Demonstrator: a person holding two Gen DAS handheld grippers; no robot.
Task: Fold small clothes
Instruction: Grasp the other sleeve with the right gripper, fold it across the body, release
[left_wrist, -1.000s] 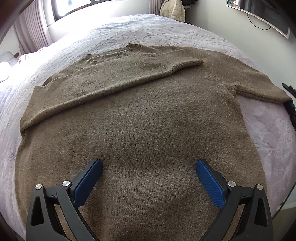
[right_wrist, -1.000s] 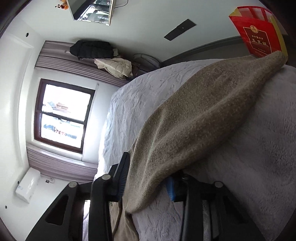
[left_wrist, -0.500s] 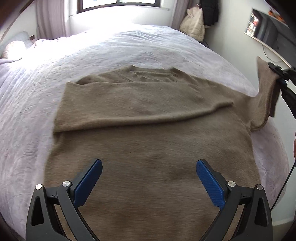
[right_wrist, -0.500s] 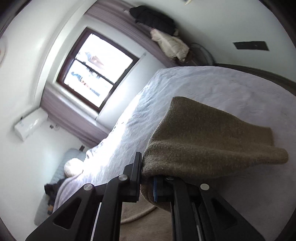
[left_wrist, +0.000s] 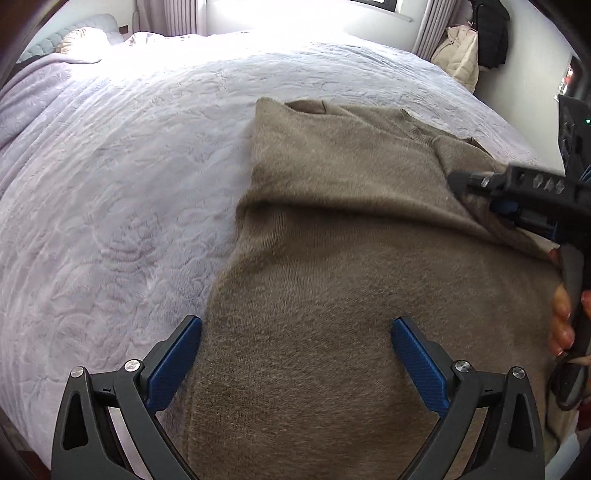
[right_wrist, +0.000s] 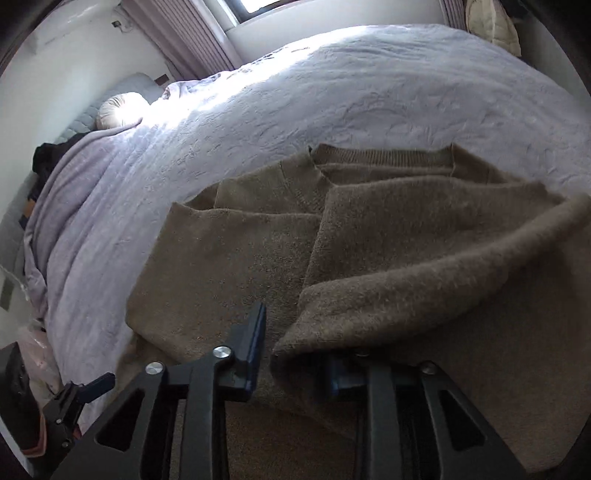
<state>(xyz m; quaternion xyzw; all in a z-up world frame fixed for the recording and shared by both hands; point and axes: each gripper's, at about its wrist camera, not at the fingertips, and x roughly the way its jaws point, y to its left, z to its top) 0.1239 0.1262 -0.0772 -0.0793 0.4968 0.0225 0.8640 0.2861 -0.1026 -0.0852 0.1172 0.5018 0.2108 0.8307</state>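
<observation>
Lying on the bed near its front edge is a brown sweater, both sleeves folded across the chest. The left tongs hang wide open over the sweater's lower part, nothing between them. The right tongs are opening, with the right sleeve draped over the right-hand finger and not pinched anymore.
</observation>
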